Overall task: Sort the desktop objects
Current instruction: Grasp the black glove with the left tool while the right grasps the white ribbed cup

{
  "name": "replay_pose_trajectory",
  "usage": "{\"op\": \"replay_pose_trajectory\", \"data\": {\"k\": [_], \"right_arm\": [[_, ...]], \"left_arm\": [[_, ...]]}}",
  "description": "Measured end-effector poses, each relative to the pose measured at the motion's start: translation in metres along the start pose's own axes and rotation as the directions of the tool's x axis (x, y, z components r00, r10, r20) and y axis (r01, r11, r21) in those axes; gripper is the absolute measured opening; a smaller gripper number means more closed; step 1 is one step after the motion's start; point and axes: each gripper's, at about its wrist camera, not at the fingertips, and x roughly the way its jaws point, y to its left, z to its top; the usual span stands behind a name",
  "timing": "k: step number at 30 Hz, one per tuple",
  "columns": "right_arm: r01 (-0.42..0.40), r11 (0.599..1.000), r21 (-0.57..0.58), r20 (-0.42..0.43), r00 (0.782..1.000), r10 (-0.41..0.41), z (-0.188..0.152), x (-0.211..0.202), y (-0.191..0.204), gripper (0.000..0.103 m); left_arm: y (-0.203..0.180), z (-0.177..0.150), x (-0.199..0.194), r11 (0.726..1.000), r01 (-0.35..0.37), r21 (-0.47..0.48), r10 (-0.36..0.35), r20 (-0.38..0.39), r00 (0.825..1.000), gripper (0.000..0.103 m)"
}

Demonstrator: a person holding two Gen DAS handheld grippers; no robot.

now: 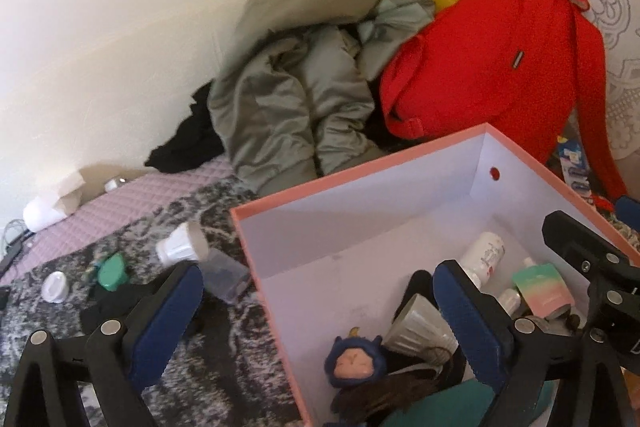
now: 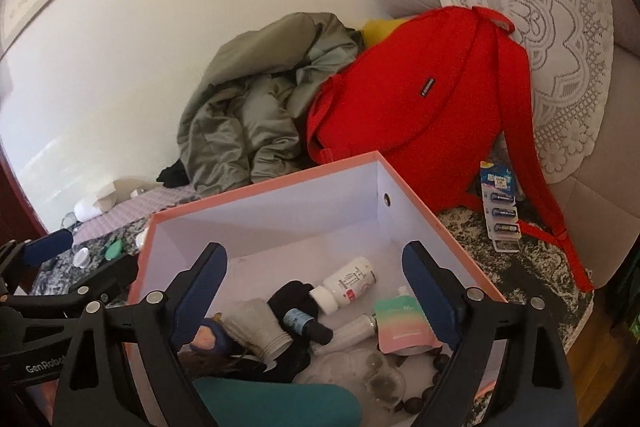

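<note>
Pink-rimmed box, lower centre, on a mottled grey-and-black rug, holding a white bottle and a pastel pouch. Both hand-held grippers, left and right, spread apart, empty. Behind: olive jacket, red backpack, white wall. Loose bulb, green lid at lower left.

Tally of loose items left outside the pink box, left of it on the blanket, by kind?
LED bulb: 1
Clear plastic bottle: 1
Green clip-like item: 1
White round cap: 1
Total: 4 still outside the pink box. A dark item near the left gripper's fingers is too unclear to count.
</note>
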Motion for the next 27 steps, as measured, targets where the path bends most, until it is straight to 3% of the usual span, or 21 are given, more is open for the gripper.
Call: {"op": "replay_pose_trajectory", "data": {"k": [9,14,18,25,27], "right_arm": [[-0.077,0.994,-0.074,0.045,0.996,0.081,0.000,-0.058,0.049,0.096],[-0.133,0.986,-0.100,0.044,0.990,0.138,-0.007,-0.075,0.084,0.097],[-0.170,0.975,-0.140,0.016,0.985,0.174,-0.014,-0.070,0.125,0.097],[-0.236,0.949,-0.207,-0.036,0.972,0.233,-0.025,-0.062,0.197,0.099],[-0.248,0.942,-0.227,-0.056,0.969,0.242,-0.029,-0.055,0.219,0.099]], "left_arm": [[0.054,-0.026,-0.061,0.994,-0.078,-0.077,0.079,0.010,0.997,0.097],[0.111,-0.059,-0.083,0.976,-0.151,-0.155,0.147,-0.037,0.989,0.097],[0.169,-0.090,-0.092,0.946,-0.217,-0.241,0.202,-0.087,0.976,0.097],[0.245,-0.125,-0.092,0.895,-0.212,-0.391,0.185,-0.105,0.977,0.097],[0.252,-0.127,-0.074,0.899,-0.185,-0.398,0.153,-0.112,0.982,0.097]]}}
